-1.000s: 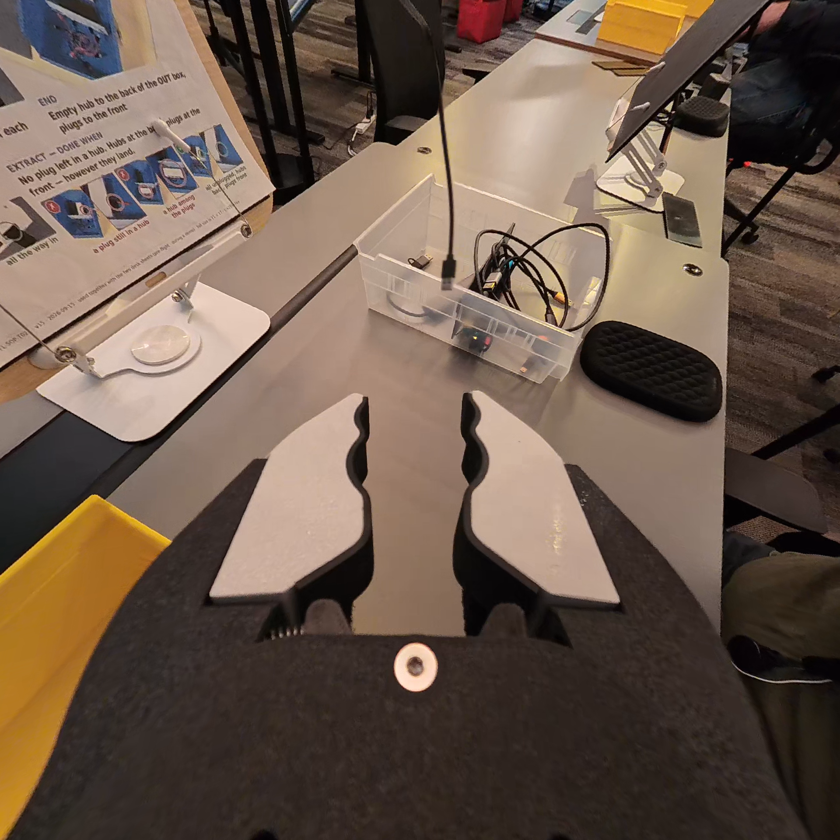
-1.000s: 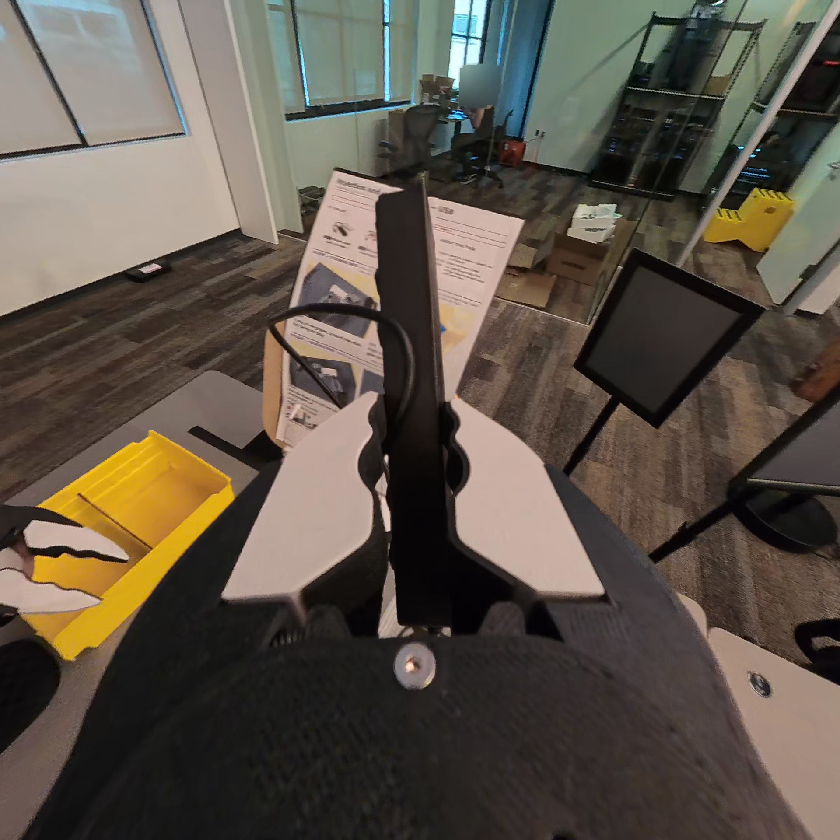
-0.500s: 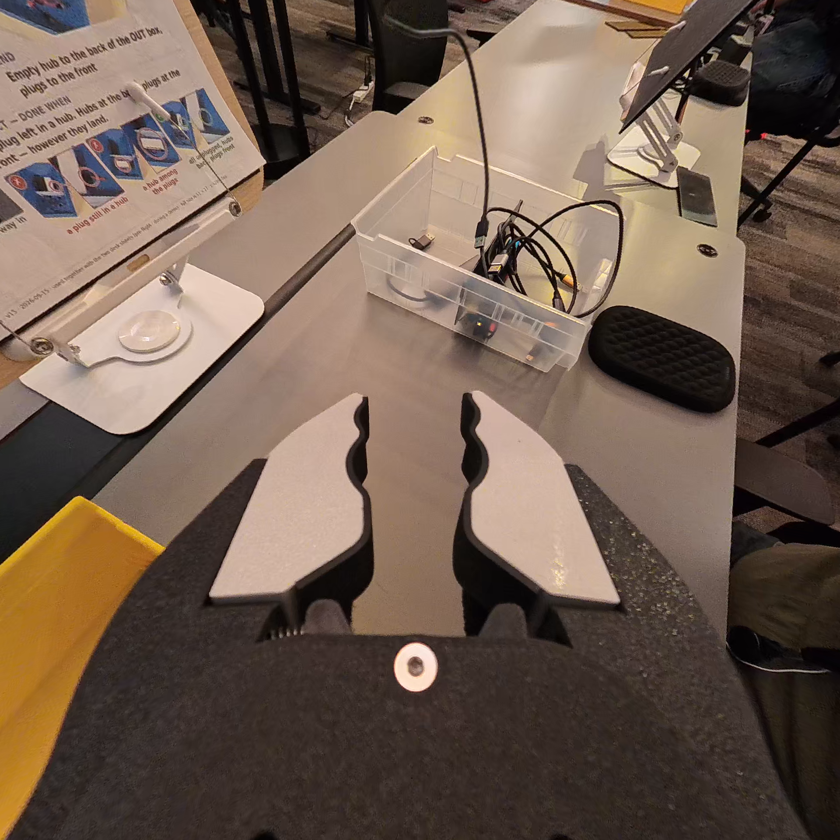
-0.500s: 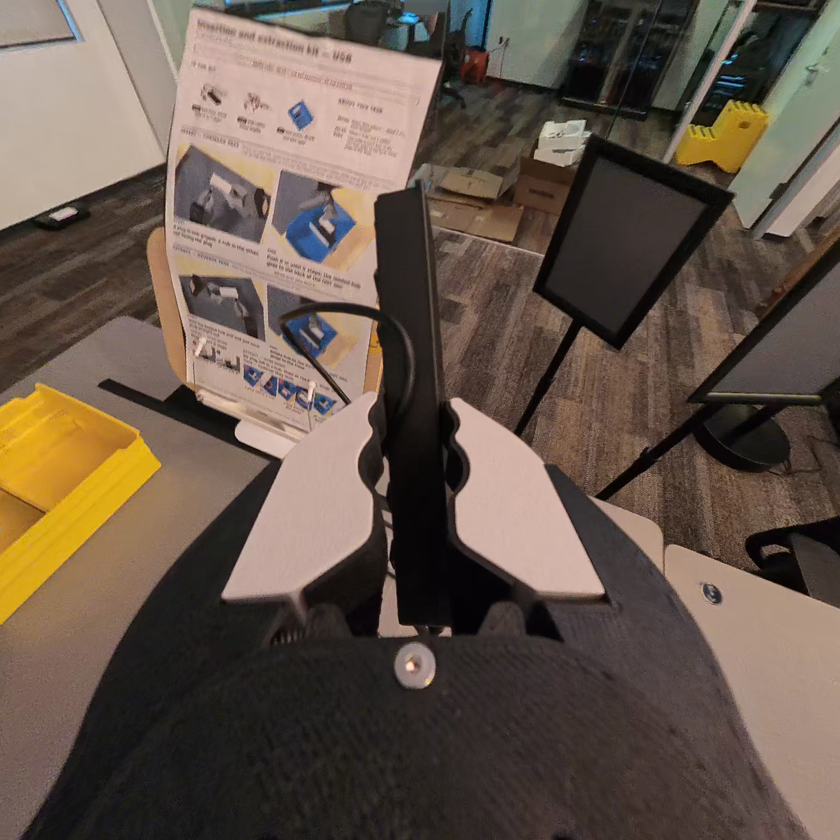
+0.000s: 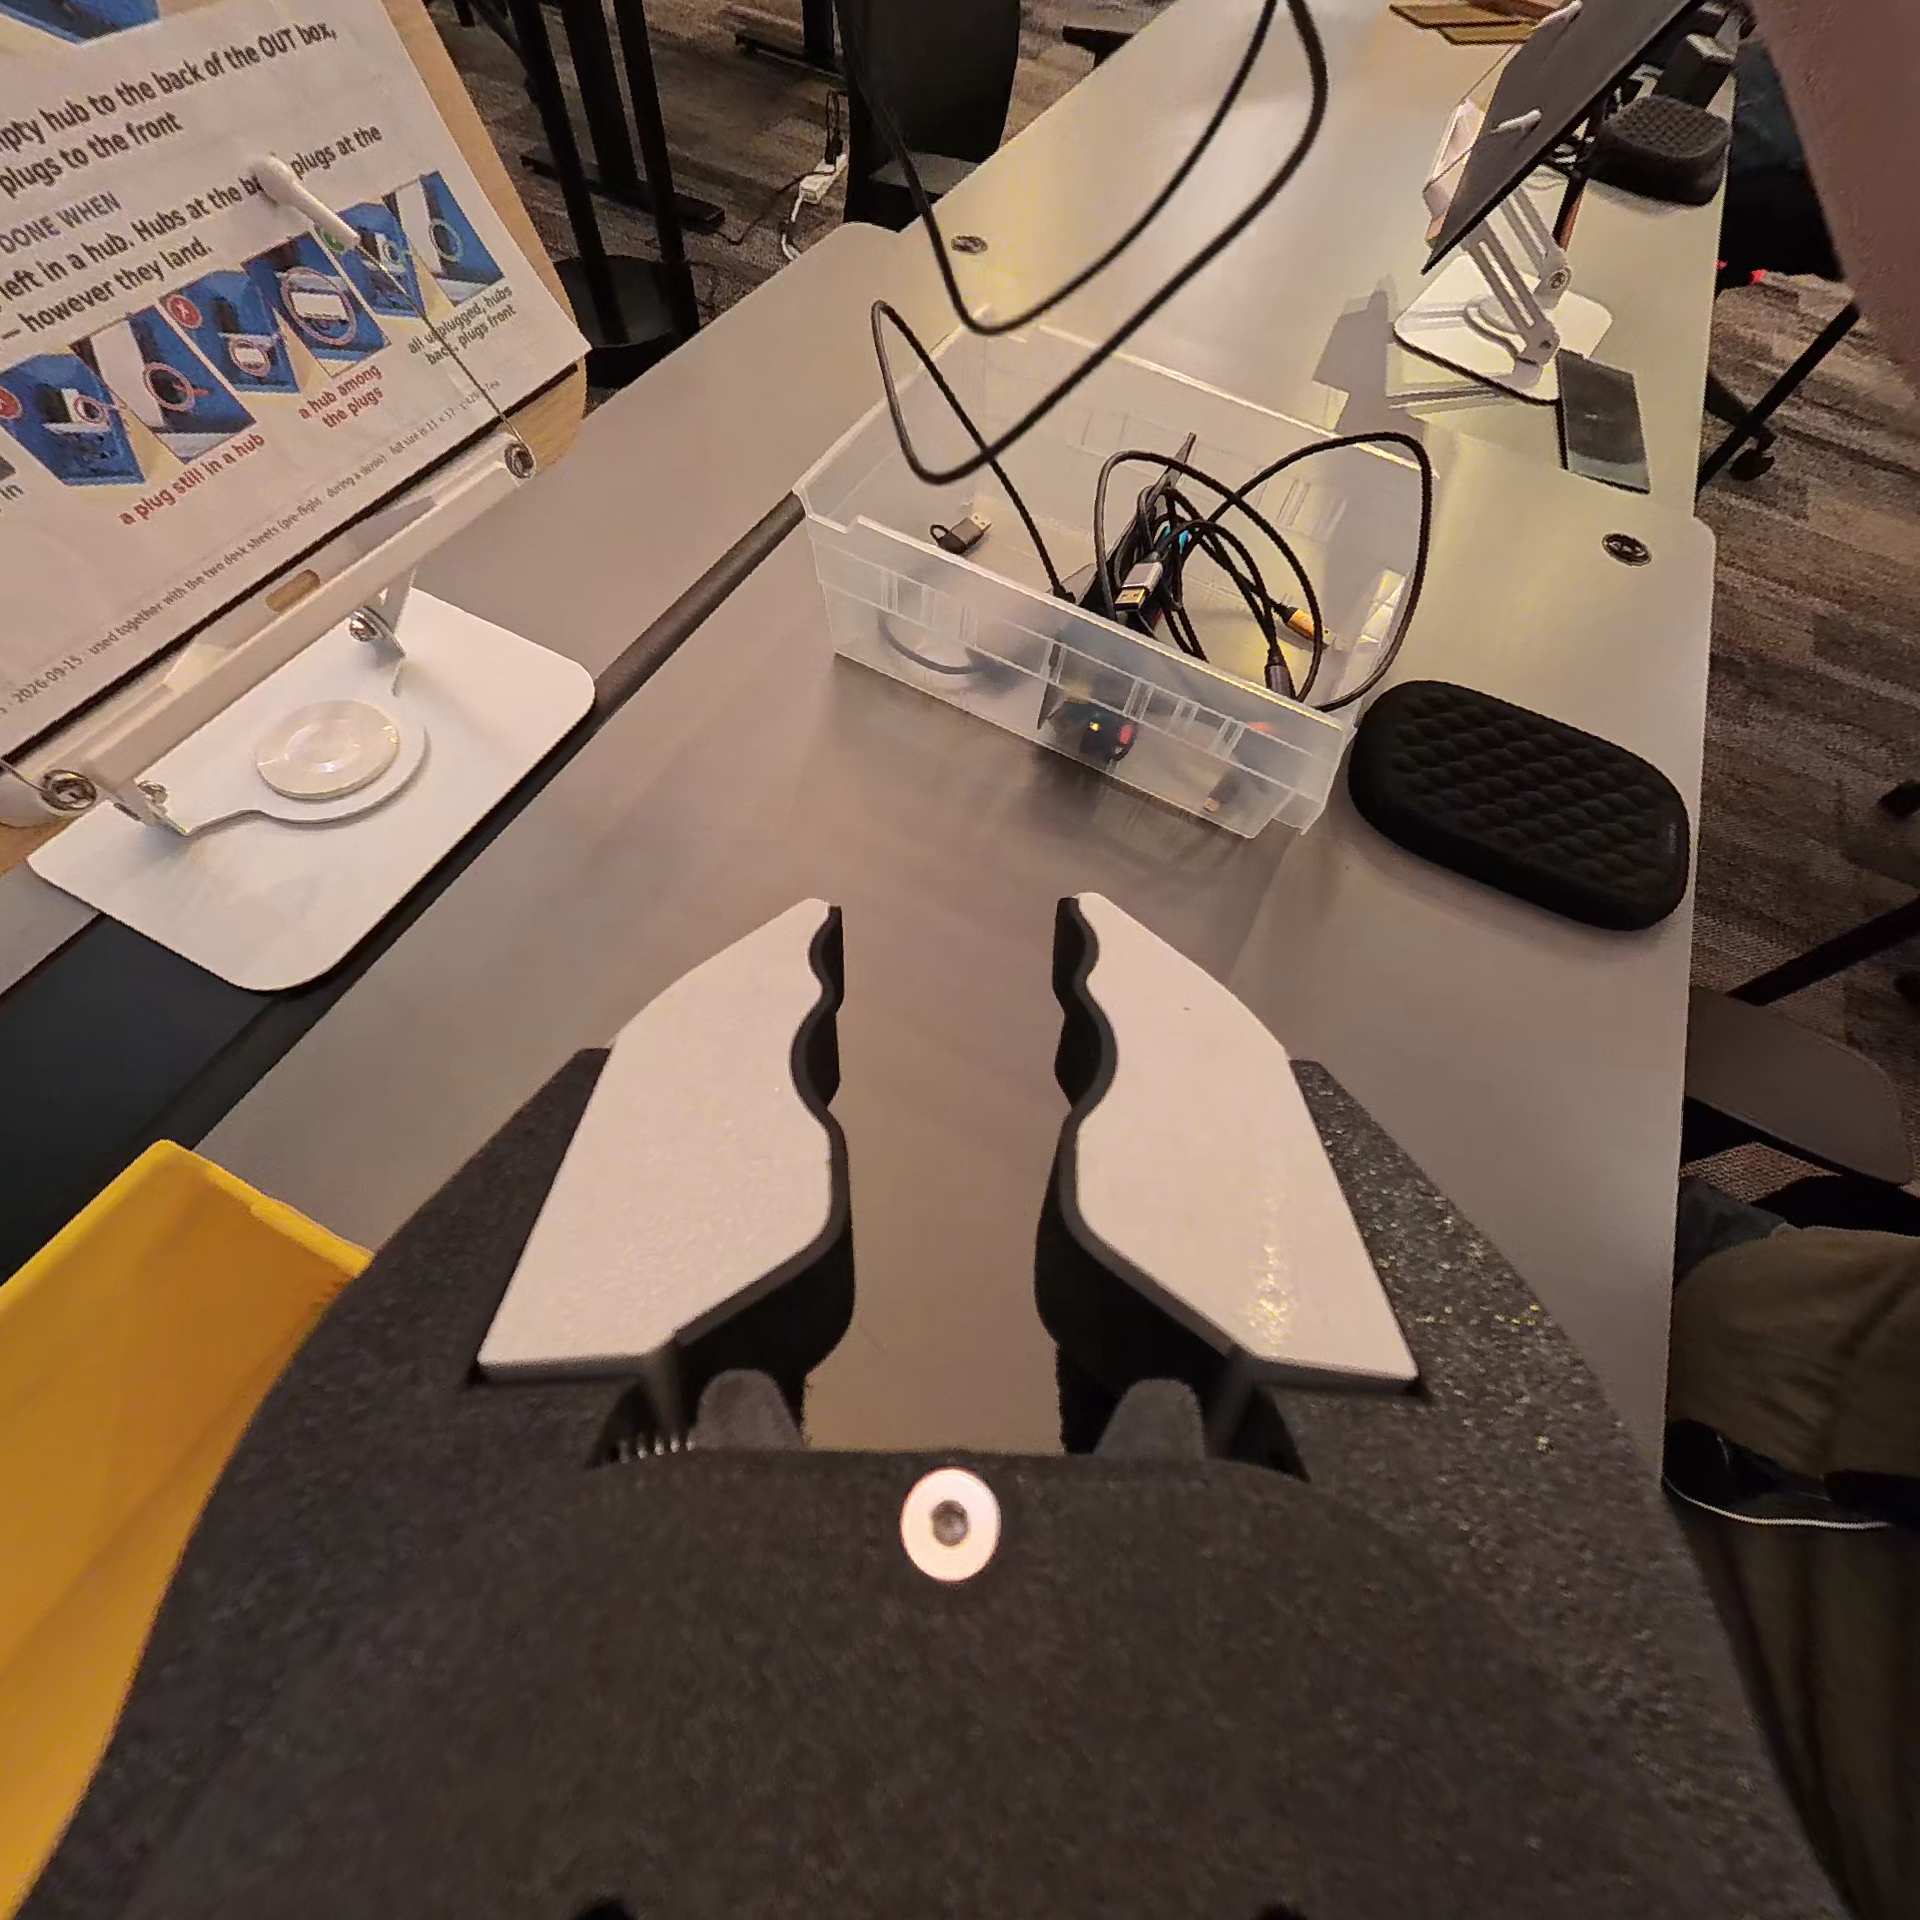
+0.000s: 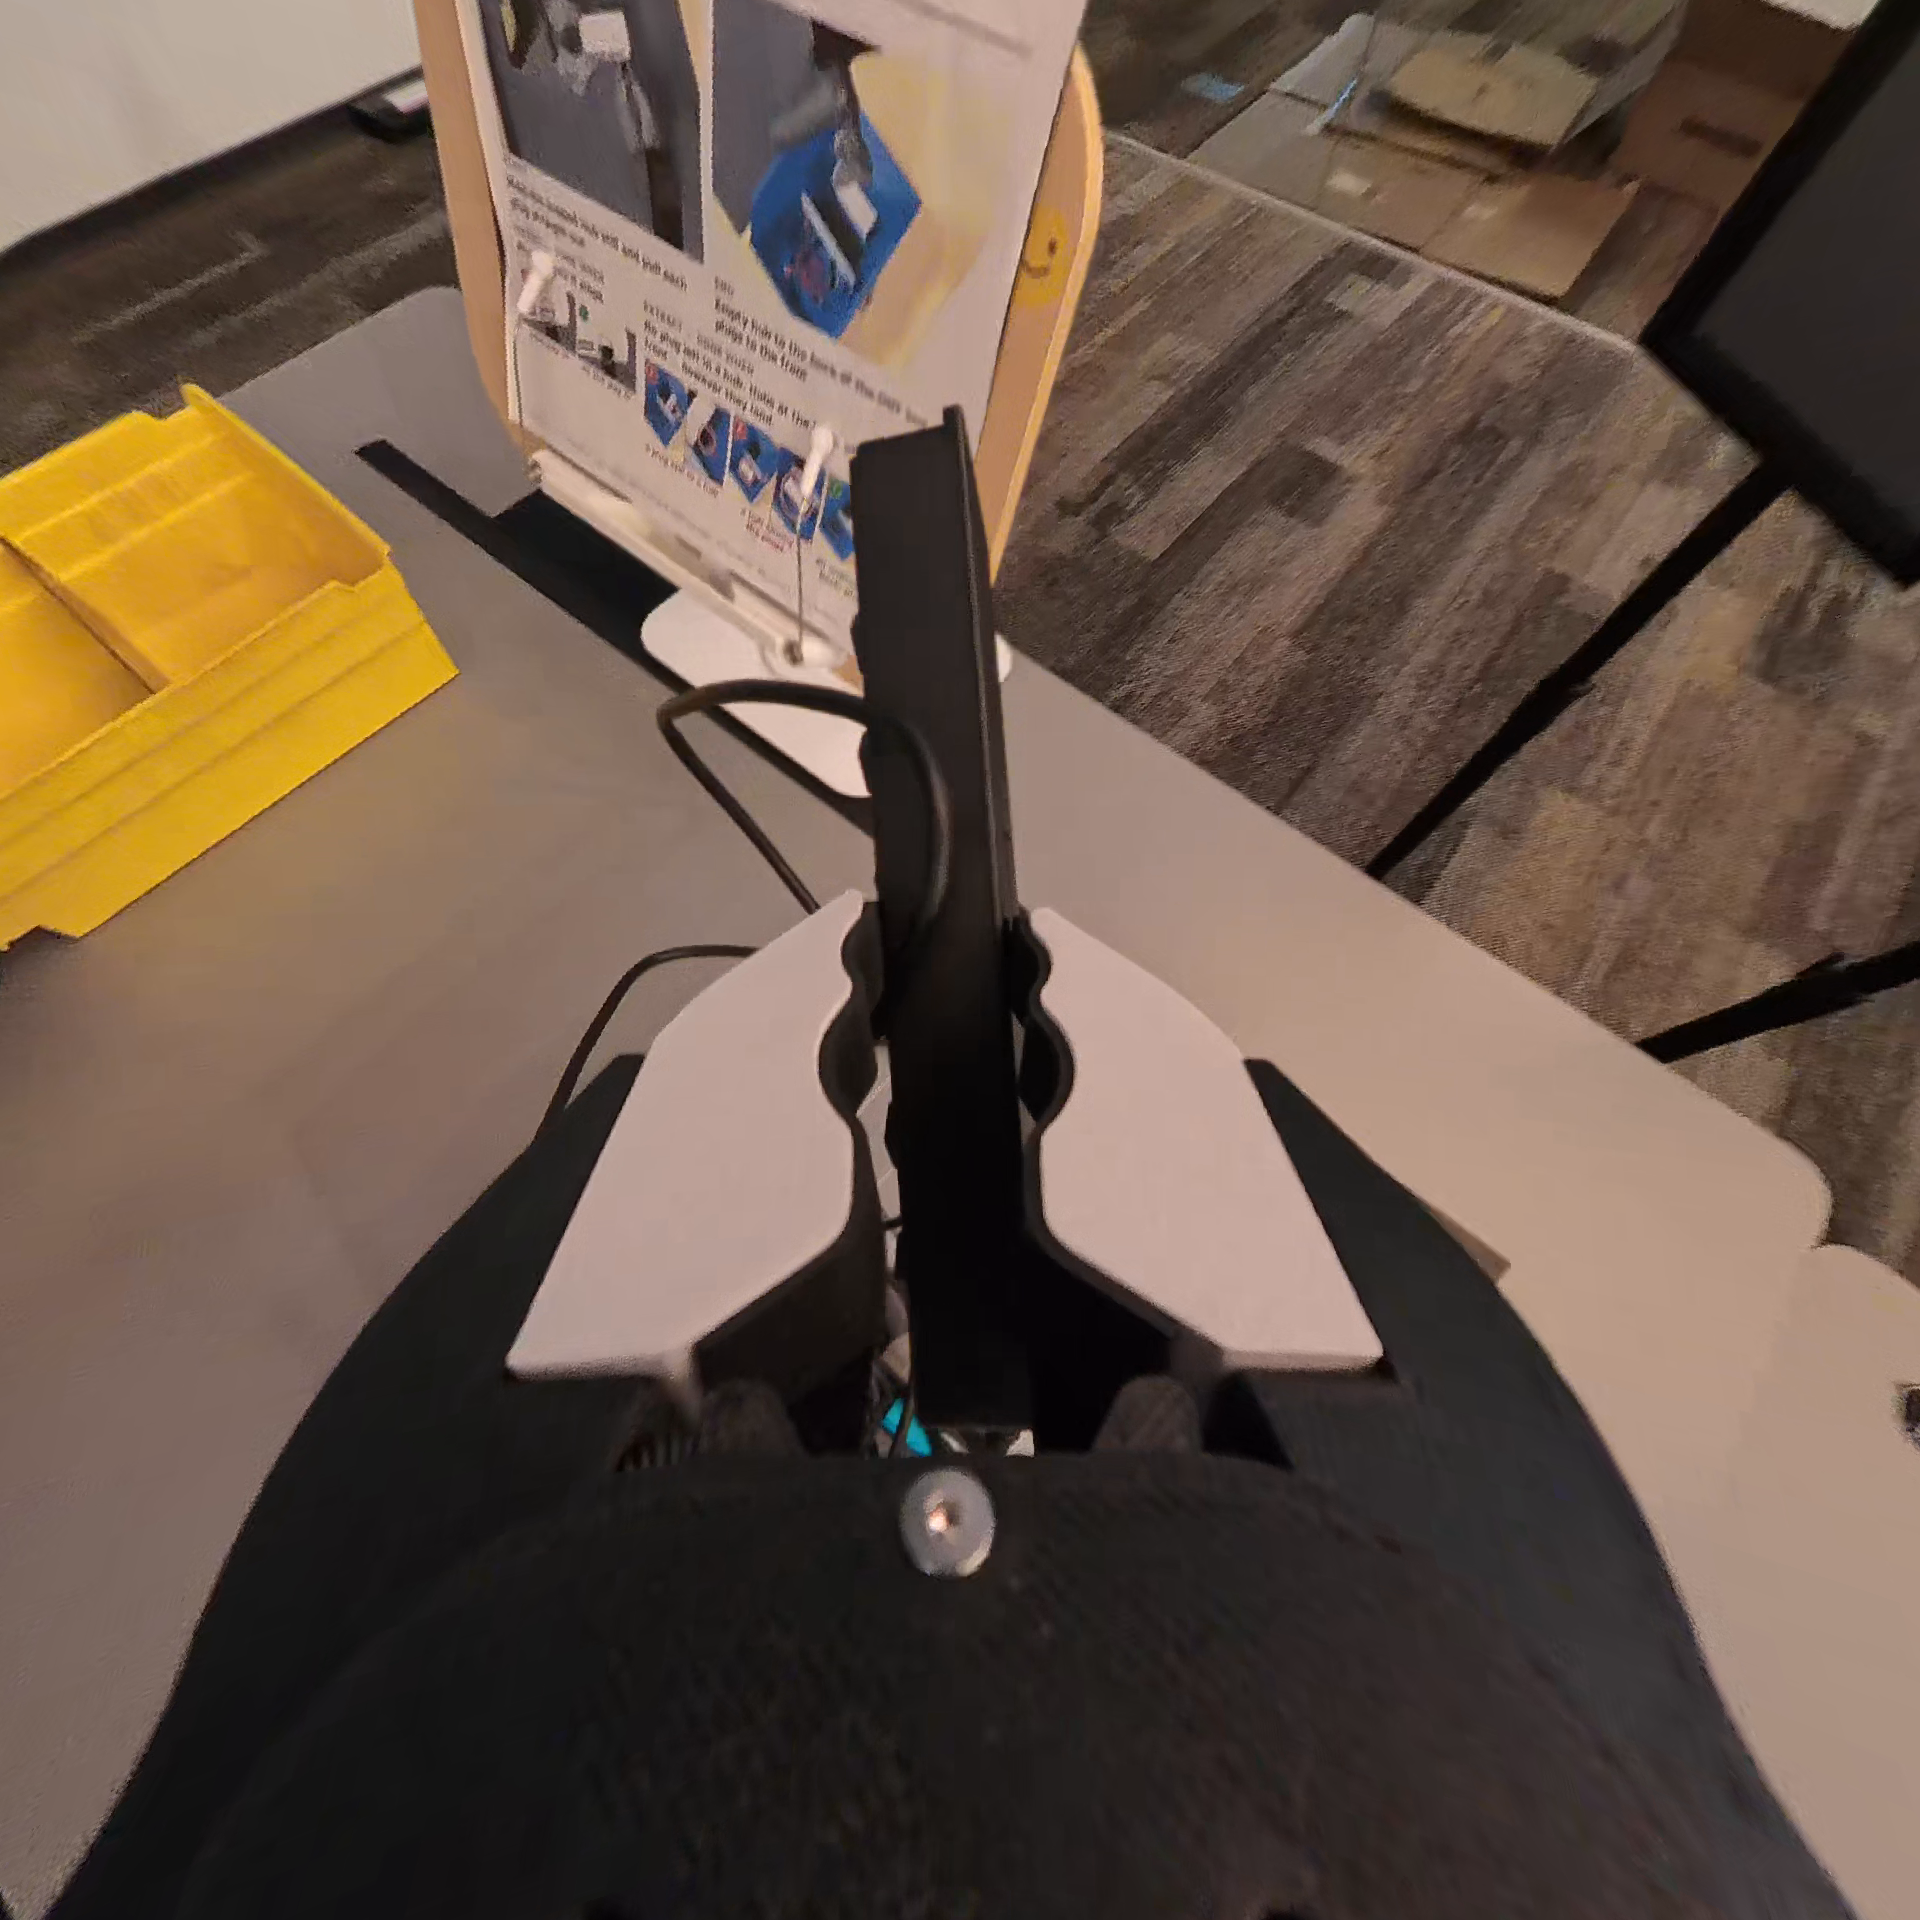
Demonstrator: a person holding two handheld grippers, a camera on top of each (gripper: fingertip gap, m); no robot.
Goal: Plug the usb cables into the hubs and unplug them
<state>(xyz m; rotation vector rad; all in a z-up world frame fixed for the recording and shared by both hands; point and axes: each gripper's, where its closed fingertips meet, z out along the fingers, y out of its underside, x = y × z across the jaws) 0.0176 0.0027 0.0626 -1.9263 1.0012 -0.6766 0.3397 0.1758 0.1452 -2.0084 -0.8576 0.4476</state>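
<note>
The right gripper (image 6: 943, 977) clamps what looks like a black hub (image 6: 935, 790) upright beside the yellow bin (image 6: 187, 665), presenting ports; the left gripper (image 5: 943, 935) gapes empty.

Warm indoor light from overhead fills both views. The left wrist view is sharp: the grey counter (image 5: 727, 831) carries a soft sheen and pale reflections beside the clear bin (image 5: 1070, 665). The right wrist view is smeared by motion (worst on the instruction sheet (image 6: 769, 260) and the floor (image 6: 1351, 416)). Wide-angle distortion bends straight edges near the borders.
</note>
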